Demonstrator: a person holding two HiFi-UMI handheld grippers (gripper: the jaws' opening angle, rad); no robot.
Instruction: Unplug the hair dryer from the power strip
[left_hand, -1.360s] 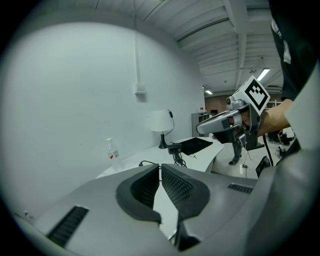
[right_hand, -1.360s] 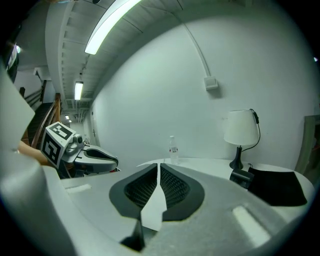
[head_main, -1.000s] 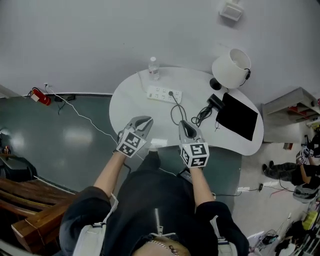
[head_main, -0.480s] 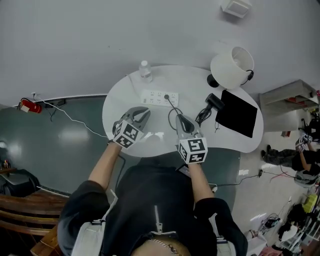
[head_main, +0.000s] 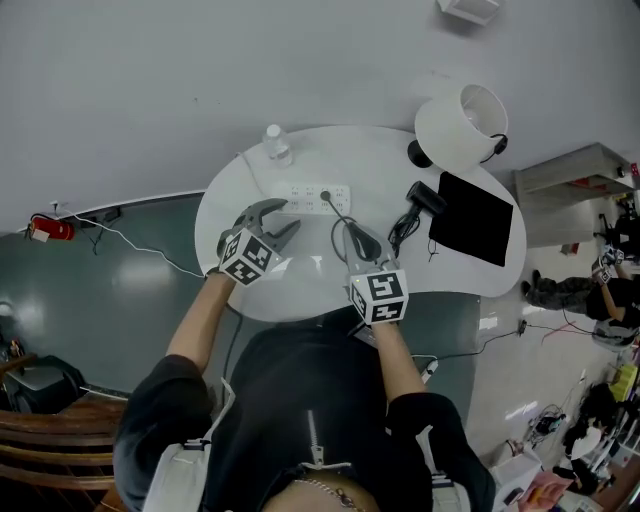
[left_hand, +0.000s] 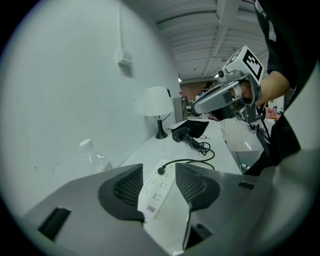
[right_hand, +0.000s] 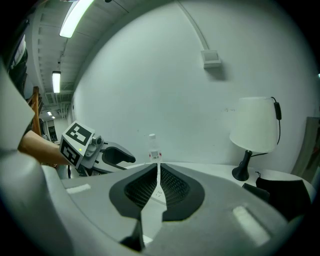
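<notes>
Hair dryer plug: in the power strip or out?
In. The black plug sits in the white power strip, its cord running to the hair dryer.

Both forearms reach toward 12 o'clock. Left claw (head_main: 277, 217) aims 1 o'clock, jaws opening, nothing gripped. Right claw (head_main: 353, 228) aims 11 o'clock, jaws together, empty.

Head view: your torso (head_main: 310, 400) covers the table's (head_main: 225, 200) near edge. The cord (head_main: 335, 206) runs under your right gripper (head_main: 353, 228), and its course there is lost. Sockets on the power strip (head_main: 308, 194) are too small to count.

Left gripper view: the strip's near end sits behind your left gripper's (left_hand: 159, 169) opening jaws. Its label print is unreadable.

Right gripper view: only 1 sliver of strip shows between the closed jaws. The bottle's (right_hand: 154, 148) base is hidden, and the black slab (right_hand: 285, 190) is cut by the gripper body.
</notes>
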